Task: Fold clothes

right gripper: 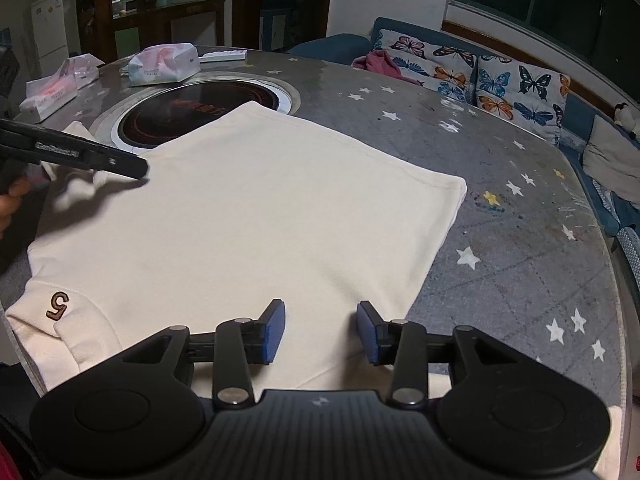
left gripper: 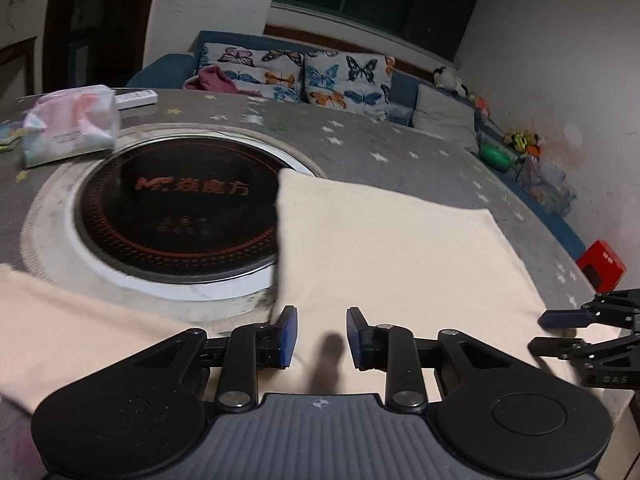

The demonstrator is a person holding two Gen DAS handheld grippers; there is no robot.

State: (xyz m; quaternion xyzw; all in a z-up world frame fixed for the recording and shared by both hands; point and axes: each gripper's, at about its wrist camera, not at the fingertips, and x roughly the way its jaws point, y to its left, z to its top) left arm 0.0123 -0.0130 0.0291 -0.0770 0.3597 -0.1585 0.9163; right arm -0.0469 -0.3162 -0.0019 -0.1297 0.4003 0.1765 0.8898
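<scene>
A cream garment [right gripper: 248, 216] lies flat on the round grey star-patterned table [right gripper: 500, 240], partly folded, with a brown "5" [right gripper: 58, 306] on a sleeve at its near left. In the left wrist view the garment [left gripper: 400, 256] covers part of the black hob. My left gripper [left gripper: 322, 338] is open and empty just above the garment's near edge. My right gripper [right gripper: 321, 330] is open and empty over the garment's near right edge. The right gripper's fingers [left gripper: 560, 318] show at the far right of the left wrist view. The left gripper's body [right gripper: 80, 154] shows at the left of the right wrist view.
A round black induction hob [left gripper: 176, 212] is set in the table's middle. Tissue packs [right gripper: 164, 64] and a white remote [right gripper: 224, 55] lie at the far side. A blue sofa with butterfly cushions [right gripper: 480, 68] stands behind. A red box [left gripper: 600, 268] sits at the right.
</scene>
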